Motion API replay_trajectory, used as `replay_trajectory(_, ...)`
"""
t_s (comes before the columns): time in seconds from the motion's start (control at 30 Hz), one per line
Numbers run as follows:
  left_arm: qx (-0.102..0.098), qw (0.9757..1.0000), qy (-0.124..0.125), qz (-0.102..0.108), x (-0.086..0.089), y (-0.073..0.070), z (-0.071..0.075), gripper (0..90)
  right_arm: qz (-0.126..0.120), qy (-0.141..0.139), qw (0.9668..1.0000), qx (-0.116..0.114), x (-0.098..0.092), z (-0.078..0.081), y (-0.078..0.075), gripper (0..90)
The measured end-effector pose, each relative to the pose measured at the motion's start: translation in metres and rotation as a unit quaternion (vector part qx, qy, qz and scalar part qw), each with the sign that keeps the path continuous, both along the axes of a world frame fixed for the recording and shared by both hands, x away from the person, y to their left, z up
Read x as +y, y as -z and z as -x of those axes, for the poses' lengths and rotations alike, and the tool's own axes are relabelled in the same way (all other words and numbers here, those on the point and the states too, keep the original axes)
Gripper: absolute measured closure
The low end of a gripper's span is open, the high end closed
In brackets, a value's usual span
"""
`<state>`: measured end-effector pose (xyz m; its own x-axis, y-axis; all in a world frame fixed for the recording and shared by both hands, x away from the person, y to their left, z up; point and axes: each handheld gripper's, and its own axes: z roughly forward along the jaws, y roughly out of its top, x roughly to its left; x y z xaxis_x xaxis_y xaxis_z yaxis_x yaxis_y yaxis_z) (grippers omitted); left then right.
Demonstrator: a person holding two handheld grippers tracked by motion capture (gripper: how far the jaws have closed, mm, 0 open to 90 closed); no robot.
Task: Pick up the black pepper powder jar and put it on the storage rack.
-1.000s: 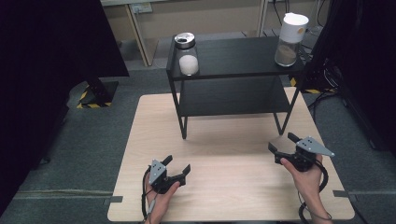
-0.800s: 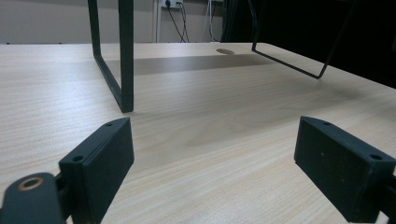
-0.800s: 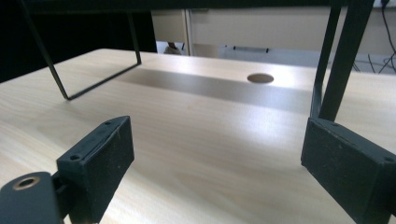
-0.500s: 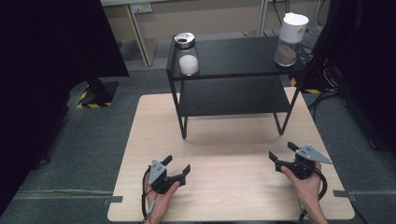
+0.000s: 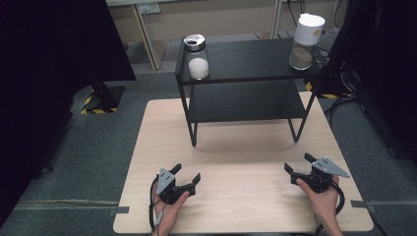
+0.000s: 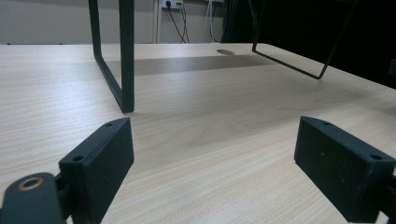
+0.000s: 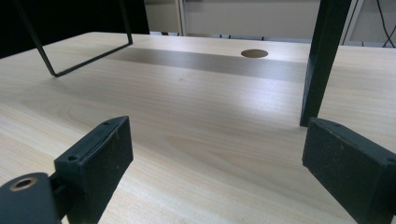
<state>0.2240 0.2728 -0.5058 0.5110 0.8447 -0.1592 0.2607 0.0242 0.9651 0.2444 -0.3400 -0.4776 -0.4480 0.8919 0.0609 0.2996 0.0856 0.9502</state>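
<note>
Light wood table (image 5: pixel 246 162), rectangular, on grey floor. Black two-tier metal shelf (image 5: pixel 246 73) stands on the table's far half, legs on the wood. Two jars on the shelf's top tier: tall jar with white lid (image 5: pixel 306 42) at its right end, brownish contents in the bottom; shorter glass jar with metal lid (image 5: pixel 197 58) at its left front corner, white contents.

Left hand-held gripper (image 5: pixel 187 176) sits at the table's near edge, left of centre, held by a hand from below. Jaws spread wide, nothing between them; left gripper view shows bare wood between the pads (image 6: pixel 100 163) and a shelf leg ahead. Metal-lid jar is well apart from it, up on the shelf, ahead and slightly right.

Right hand-held gripper (image 5: pixel 299 166) at near right of the table, grey three-cornered plate on top. Jaws also wide, holding nothing; right gripper view shows bare wood between the pads (image 7: pixel 98 158), a shelf leg just ahead on the right. White-lid jar is well apart, almost straight ahead and higher, on the top tier.

Neither hand-held gripper touches the shelf or a jar.
</note>
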Motion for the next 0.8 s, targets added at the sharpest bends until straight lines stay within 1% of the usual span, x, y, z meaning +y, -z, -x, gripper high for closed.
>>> replay_trajectory(0.1,0.0,1.0,0.0,0.0,0.0002,0.0,-0.0001,11.2,0.004,-0.001,1.0,0.005,0.0001,-0.0002,0.0006,8.1)
replay_trajectory(0.3,-0.001,1.0,0.0,0.0,-0.0001,0.0,0.0001,11.2,0.009,-0.003,1.0,0.002,0.0008,0.0002,0.0008,7.5)
replay_trajectory(0.8,0.001,1.0,0.002,-0.001,0.0002,-0.0004,-0.0005,11.2,0.004,-0.003,1.0,-0.001,-0.0007,0.0017,0.0023,6.0)
